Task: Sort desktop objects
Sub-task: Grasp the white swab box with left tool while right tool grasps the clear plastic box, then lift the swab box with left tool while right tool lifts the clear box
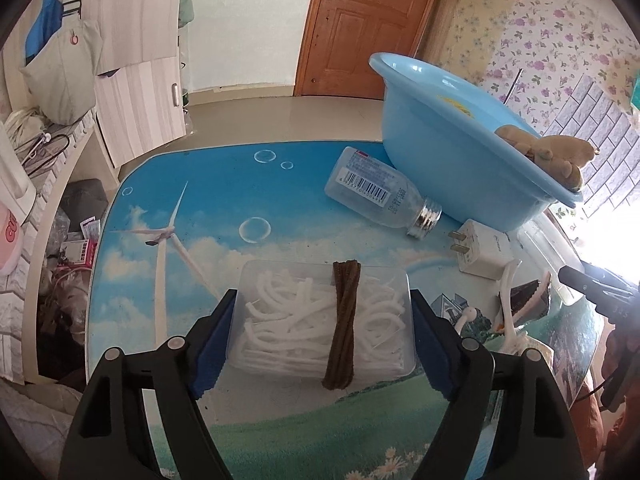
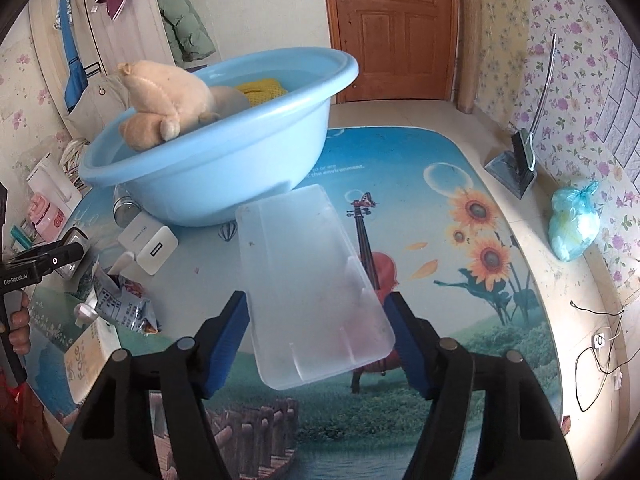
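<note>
Where floral wallpaper (image 2: 580, 40) rises, picture-printed table (image 2: 440, 240), wooden door (image 2: 396, 28)

"genrobot.ai" on the left gripper (image 2: 36, 272), "face" on a box (image 2: 86, 354) (yellowish), "the environment." on the table (image 2: 400, 152).

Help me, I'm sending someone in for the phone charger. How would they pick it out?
Find the big blue basin on the table. Right by its base, beside a clear bottle lying on its side, sits the charger. It is the only small white block there, with two metal prongs sticking out.
</note>
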Demonstrator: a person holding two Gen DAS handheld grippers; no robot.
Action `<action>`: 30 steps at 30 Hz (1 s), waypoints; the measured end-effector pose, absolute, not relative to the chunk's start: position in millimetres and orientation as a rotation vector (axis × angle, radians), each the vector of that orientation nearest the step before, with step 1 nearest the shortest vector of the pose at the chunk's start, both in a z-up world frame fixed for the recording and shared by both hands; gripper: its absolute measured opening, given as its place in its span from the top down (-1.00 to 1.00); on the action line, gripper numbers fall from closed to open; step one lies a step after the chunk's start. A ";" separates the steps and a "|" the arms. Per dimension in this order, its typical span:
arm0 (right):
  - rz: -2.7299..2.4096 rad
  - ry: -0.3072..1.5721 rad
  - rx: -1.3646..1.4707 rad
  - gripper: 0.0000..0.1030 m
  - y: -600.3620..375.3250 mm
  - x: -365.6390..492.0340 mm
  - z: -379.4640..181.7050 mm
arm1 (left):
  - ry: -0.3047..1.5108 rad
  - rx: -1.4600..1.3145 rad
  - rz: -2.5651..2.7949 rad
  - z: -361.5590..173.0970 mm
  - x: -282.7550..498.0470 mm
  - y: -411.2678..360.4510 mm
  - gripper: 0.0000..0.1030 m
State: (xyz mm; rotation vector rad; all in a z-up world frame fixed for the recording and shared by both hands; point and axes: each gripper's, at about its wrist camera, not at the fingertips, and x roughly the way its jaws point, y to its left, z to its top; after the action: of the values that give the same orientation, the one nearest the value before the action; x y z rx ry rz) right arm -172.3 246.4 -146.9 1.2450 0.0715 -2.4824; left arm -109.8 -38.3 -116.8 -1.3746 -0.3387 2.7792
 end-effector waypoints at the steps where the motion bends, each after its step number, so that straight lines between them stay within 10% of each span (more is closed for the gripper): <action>1: -2.485 0.068 1.247 -0.31 247.0 -171.6 -146.2 | -0.337 -1.366 2.777 -115.1 -106.3 -38.5 -0.55; 30: -2.470 0.171 1.220 -0.26 222.1 -123.4 -135.1 | -0.267 -1.374 2.758 -120.6 -65.0 -25.1 -0.59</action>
State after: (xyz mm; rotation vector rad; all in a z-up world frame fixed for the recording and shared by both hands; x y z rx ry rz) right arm -123.4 222.1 -135.1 1.2203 0.1709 -2.4701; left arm -65.0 -25.1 -120.6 -1.3744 -0.2666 2.7580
